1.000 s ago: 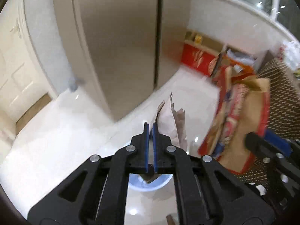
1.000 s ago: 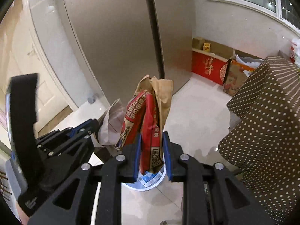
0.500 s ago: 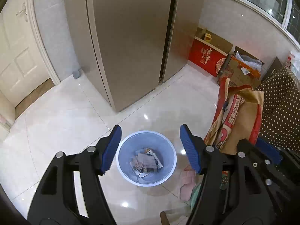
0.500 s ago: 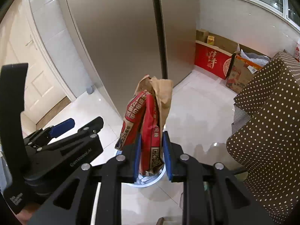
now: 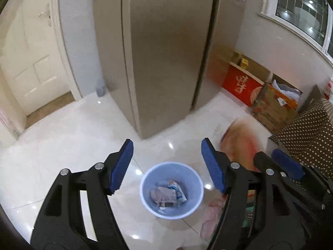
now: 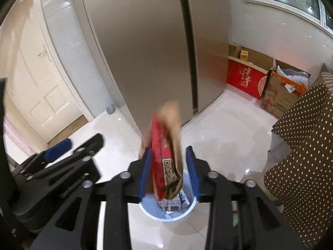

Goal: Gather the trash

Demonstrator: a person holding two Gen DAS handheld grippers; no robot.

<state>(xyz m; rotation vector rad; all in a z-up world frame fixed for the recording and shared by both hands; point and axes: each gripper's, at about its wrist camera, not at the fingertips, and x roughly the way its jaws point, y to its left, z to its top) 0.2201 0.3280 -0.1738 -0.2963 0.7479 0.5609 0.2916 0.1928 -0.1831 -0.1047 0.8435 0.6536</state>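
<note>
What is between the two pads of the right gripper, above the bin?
In the right wrist view, a red and brown paper bag, blurred, hangs between the opening right gripper's pads, over the blue bin.

My two wrist views both tilt down over the blue bin, facing the fridge behind it.

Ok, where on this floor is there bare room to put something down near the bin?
Bare tile lies left of the blue bin, running toward the white door, and between the bin and the fridge. To the right it is crowded: pink cloth by the bin, the dotted cover, and boxes along the wall.
</note>
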